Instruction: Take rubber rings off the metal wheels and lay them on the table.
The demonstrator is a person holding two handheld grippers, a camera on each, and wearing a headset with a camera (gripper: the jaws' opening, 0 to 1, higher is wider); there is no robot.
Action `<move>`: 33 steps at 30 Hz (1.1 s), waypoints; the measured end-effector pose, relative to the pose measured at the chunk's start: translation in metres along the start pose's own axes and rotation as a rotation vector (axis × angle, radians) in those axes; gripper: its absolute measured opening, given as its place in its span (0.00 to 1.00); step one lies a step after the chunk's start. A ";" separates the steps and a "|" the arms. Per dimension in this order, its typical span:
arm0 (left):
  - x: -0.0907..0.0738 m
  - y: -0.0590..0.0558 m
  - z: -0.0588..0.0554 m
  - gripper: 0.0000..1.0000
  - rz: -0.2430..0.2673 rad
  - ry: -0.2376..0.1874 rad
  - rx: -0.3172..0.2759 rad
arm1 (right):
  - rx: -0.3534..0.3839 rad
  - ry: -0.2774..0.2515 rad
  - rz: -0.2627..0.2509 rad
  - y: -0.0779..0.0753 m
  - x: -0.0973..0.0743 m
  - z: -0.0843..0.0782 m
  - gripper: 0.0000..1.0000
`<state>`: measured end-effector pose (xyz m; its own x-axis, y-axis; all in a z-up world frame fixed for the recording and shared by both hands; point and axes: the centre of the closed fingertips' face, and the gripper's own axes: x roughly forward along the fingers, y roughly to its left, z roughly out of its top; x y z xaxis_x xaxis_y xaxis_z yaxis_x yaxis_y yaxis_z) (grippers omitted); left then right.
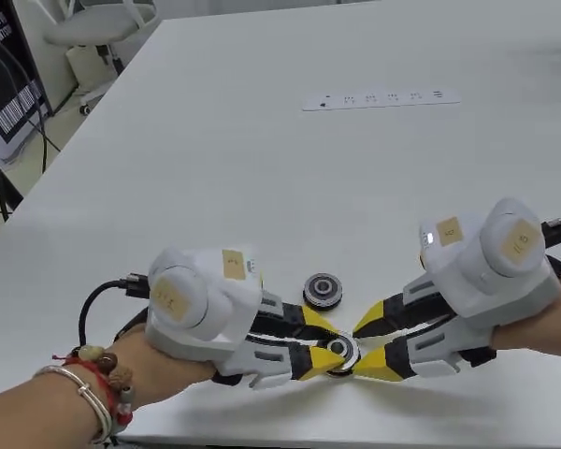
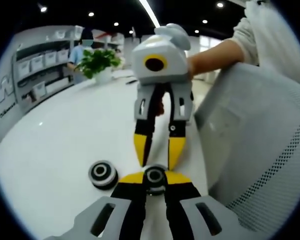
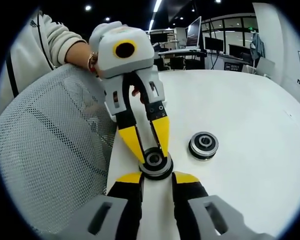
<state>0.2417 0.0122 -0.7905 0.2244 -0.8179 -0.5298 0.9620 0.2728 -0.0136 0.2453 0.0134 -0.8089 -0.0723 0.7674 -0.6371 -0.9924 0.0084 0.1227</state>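
Head view looks down on a white tabletop, where the left claw is clamped on a small metal wheel near the front edge. The right claw faces it, tips apart around that wheel. A second wheel lies just behind.

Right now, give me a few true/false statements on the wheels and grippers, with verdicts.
1. Two wheels are on the table. True: one wheel between the gripper tips, a second wheel just beyond it.
2. The second wheel is in a gripper. False: it lies free, apart from both.
3. The left gripper and right gripper meet at the same wheel. True.
4. A removed ring lies on the table. False: none seen; both wheels show a dark outer rim.
5. The white strip lies between the grippers. False: it lies far across the table.
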 end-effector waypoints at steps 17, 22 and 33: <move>0.013 0.006 0.009 0.14 0.023 -0.044 0.008 | 0.009 0.023 -0.013 -0.007 -0.007 -0.008 0.16; 0.015 0.009 0.009 0.14 0.026 -0.065 0.005 | 0.006 0.015 -0.006 -0.008 -0.008 -0.009 0.14; 0.016 0.011 0.007 0.14 0.031 -0.067 -0.001 | 0.022 0.032 -0.017 -0.011 -0.010 -0.013 0.02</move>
<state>0.2572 -0.0018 -0.7930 0.2642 -0.8411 -0.4719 0.9542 0.2990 0.0013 0.2555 -0.0031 -0.8138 -0.0588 0.7461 -0.6632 -0.9911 0.0357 0.1280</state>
